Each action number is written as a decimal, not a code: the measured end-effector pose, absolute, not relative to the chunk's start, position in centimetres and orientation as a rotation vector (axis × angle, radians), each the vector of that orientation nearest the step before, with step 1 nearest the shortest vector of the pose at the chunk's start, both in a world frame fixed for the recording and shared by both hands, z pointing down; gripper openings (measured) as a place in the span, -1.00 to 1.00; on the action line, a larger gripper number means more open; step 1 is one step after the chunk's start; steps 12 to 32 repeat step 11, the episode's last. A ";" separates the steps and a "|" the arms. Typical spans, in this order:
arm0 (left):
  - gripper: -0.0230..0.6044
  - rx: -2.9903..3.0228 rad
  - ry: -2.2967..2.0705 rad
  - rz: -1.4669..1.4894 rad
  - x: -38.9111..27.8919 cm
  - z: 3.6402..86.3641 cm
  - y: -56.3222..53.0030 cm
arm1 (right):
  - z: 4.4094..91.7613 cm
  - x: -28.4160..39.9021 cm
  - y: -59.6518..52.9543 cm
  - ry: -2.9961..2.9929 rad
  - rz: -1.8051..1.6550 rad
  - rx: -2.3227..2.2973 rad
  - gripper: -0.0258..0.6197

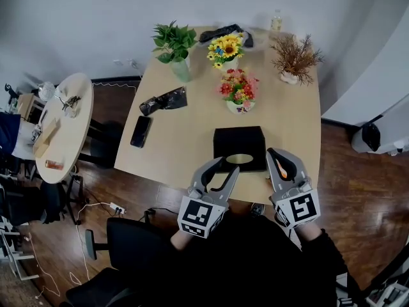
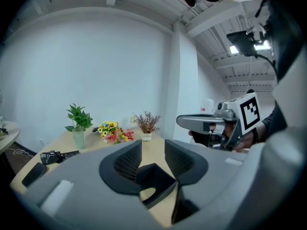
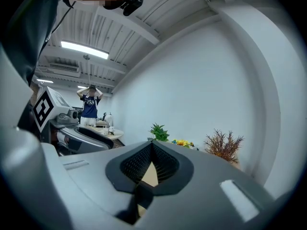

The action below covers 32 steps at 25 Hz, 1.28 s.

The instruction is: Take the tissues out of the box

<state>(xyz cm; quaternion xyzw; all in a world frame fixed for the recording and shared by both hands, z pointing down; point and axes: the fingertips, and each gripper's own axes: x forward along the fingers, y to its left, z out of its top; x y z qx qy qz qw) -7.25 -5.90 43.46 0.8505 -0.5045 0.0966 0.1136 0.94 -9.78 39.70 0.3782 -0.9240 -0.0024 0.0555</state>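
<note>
Head view: high, steeply down on the surface (image 1: 185,139). Both gripper views: low, near it, level across. Both catch the flowers (image 2: 111,128) at mid-height.

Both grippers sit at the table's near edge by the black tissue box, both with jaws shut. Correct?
Not quite. The left gripper has its jaws apart, as the left gripper view shows; only the right gripper is shut. Both do sit by the black tissue box at the near edge of the table.
</note>
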 end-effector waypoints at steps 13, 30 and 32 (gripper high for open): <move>-0.51 2.497 -1.464 0.302 -7.2 43.9 -6.2 | 40.2 0.9 -9.9 -2.797 -0.006 1.145 -0.92; -0.51 2.497 -1.464 0.302 -7.2 43.9 -6.2 | 40.2 0.9 -9.9 -2.797 -0.006 1.145 -0.92; -0.51 2.497 -1.464 0.302 -7.2 43.9 -6.2 | 40.2 0.9 -9.9 -2.797 -0.006 1.145 -0.92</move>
